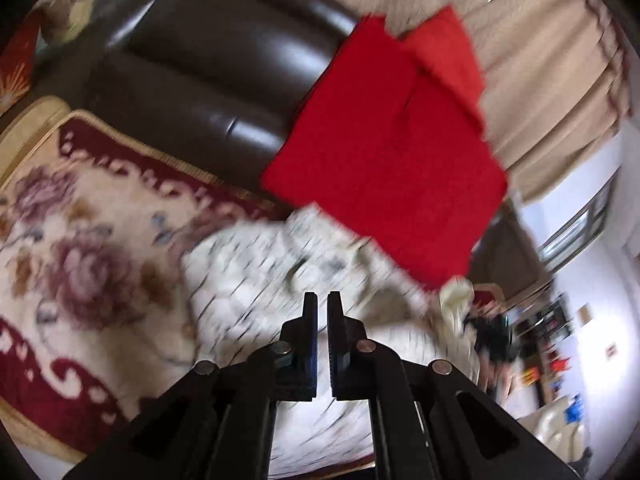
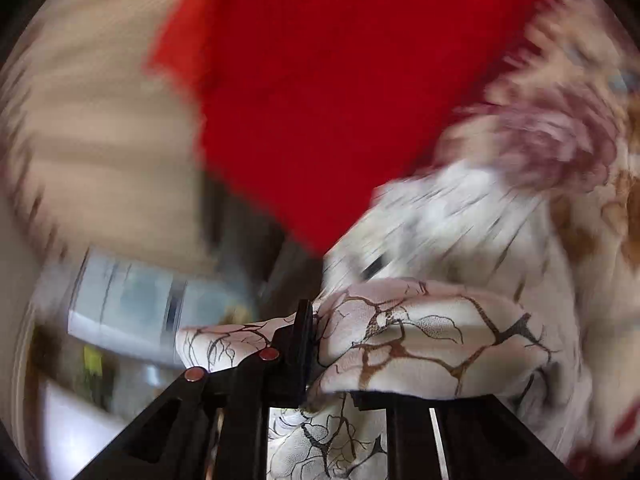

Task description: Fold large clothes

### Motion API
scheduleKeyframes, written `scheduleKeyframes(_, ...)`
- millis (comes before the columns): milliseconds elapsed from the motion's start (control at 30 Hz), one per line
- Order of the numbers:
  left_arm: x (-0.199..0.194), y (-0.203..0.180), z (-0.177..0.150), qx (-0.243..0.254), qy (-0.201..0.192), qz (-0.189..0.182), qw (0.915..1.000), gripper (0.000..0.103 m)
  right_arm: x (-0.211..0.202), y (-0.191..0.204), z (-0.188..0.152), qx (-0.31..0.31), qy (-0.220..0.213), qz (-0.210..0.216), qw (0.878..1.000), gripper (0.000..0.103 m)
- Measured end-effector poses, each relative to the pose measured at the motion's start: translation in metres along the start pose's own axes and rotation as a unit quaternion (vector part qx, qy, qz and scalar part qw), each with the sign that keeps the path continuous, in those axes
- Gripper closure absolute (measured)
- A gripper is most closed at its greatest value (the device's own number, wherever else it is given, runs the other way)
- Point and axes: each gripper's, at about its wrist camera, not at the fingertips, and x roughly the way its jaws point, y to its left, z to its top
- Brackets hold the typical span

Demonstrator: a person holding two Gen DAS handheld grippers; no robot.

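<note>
Right gripper [image 2: 316, 344], low in its frame, pinches the white printed garment [image 2: 420, 340] draped rightward, while left gripper [image 1: 322, 340] sits nearly closed and empty, so carry the fold over smoothly.

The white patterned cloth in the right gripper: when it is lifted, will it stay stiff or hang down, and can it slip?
The white patterned cloth probably hangs limp: it drapes in soft folds over the right gripper. It seems thin and light, since it bunches easily. It may slip, because its surface looks smooth and only an edge appears pinched.
</note>
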Motion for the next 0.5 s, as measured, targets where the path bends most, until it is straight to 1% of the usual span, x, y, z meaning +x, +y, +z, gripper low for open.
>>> scheduleKeyframes(33, 0.005, 0.002, -0.012, 0.003, 0.023, 0.012, 0.9996, 0.083, 0.011, -0.018, 0.011, 0.035, -0.009, -0.016, 0.999, 0.086)
scheduleKeyframes(67, 0.009, 0.004, -0.027, 0.007, 0.040, 0.021, 0.9989, 0.076, 0.019, -0.038, 0.020, 0.066, -0.009, -0.019, 0.998, 0.085)
scheduleKeyframes(100, 0.011, 0.005, -0.046, 0.013, 0.050, 0.030, 0.9982, 0.057, 0.024, -0.049, 0.024, 0.081, -0.003, -0.016, 0.997, 0.085)
scheduleKeyframes(133, 0.012, 0.005, -0.058, 0.015, 0.056, 0.040, 0.9975, 0.031, 0.026, -0.053, 0.025, 0.083, 0.000, -0.009, 0.997, 0.085)
scheduleKeyframes(167, 0.013, 0.007, -0.072, 0.013, 0.064, 0.056, 0.9963, 0.017, 0.024, -0.050, 0.025, 0.073, -0.001, 0.001, 0.997, 0.084)
scheduleKeyframes(200, 0.013, 0.012, -0.087, 0.006, 0.070, 0.065, 0.9954, 0.017, 0.021, -0.047, 0.023, 0.062, 0.001, 0.011, 0.998, 0.082)
scheduleKeyframes(233, 0.016, 0.016, -0.098, -0.002, 0.071, 0.061, 0.9956, 0.017, 0.017, -0.042, 0.022, 0.051, 0.004, 0.024, 0.998, 0.075)
scheduleKeyframes(267, 0.018, 0.021, -0.108, -0.017, 0.074, 0.051, 0.9959, 0.017, 0.013, -0.039, 0.020, 0.049, 0.005, 0.034, 0.998, 0.059)
scheduleKeyframes(300, 0.024, 0.024, -0.117, -0.035, 0.076, 0.042, 0.9956, 0.016, 0.004, -0.034, 0.017, 0.043, 0.002, 0.057, 0.997, 0.042)
scheduleKeyframes(333, 0.031, 0.027, -0.122, -0.046, 0.077, 0.043, 0.9950, 0.015, 0.003, -0.030, 0.007, 0.037, -0.003, 0.068, 0.997, 0.016)
scheduleKeyframes(367, 0.039, 0.029, -0.128, -0.052, 0.078, 0.050, 0.9944, 0.015, -0.008, -0.023, 0.000, 0.019, -0.016, 0.082, 0.996, 0.014)
scheduleKeyframes(400, 0.054, 0.031, -0.133, -0.053, 0.089, 0.061, 0.9927, 0.015, -0.014, -0.017, -0.004, 0.003, -0.020, 0.079, 0.997, 0.014)
scheduleKeyframes(433, 0.065, 0.030, -0.137, -0.051, 0.105, 0.069, 0.9907, 0.017, -0.019, -0.012, -0.009, -0.016, -0.016, 0.074, 0.997, 0.014)
scheduleKeyframes(467, 0.077, 0.028, -0.142, -0.045, 0.121, 0.070, 0.9891, 0.017, -0.024, -0.006, -0.014, -0.030, -0.010, 0.072, 0.997, 0.014)
scheduleKeyframes(500, 0.085, 0.023, -0.146, -0.033, 0.129, 0.062, 0.9892, 0.022, -0.027, -0.001, -0.018, -0.043, -0.006, 0.065, 0.997, 0.014)
